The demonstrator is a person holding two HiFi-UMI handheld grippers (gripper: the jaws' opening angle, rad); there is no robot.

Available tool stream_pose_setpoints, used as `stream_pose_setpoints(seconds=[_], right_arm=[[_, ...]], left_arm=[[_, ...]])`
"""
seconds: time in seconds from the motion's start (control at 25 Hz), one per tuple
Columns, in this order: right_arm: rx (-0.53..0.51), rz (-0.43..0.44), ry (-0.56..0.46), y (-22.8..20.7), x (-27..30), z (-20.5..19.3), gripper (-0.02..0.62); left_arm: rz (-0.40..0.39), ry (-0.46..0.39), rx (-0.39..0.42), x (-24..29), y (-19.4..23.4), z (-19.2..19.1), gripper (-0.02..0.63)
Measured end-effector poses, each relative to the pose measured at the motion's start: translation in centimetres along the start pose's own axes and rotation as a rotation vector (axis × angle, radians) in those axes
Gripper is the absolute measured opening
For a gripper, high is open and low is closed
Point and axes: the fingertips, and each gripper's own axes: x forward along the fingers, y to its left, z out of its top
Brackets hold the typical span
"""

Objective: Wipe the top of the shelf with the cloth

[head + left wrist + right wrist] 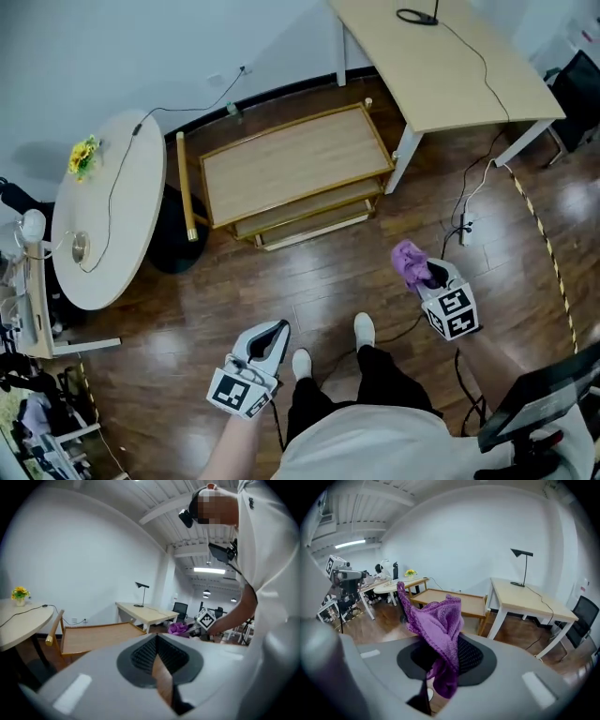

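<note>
A low wooden shelf (291, 167) with a rimmed top stands on the floor by the wall; it also shows in the left gripper view (96, 635) and the right gripper view (454, 599). My right gripper (419, 270) is shut on a purple knitted cloth (410, 262), which bunches up between its jaws (438, 627). It hangs above the floor, to the right of and nearer than the shelf. My left gripper (272, 337) is shut and holds nothing, low above the floor in front of the shelf. The purple cloth (178, 628) shows far off in the left gripper view.
A round white table (108, 206) with a cable and yellow flowers (82, 156) stands left of the shelf. A light wooden desk (450, 66) is at the back right, with a cable and power strip (465, 227) on the floor below it. My feet (364, 330) are on the wood floor.
</note>
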Motion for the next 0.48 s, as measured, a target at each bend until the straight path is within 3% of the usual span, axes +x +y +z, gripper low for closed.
stream_pose_setpoints(seconds=[0.2,0.36,0.48], right_arm=[[0.057,0.028,-0.093,5.4,-6.4,3.1,0.101],[0.083,0.015,-0.178,11.1,-11.5,4.9,0.103],[0.11,-0.004,-0.233,15.1,-15.7,5.9,0.103]], left_arm=[[-0.091,-0.029,0.016,-3.9,-5.1,2.5,0.02],[-0.186,-0.028,0.09,-8.7,-7.8,1.8,0.02],[-0.26,-0.032,0.07,-12.5,-9.2,1.4,0.02]])
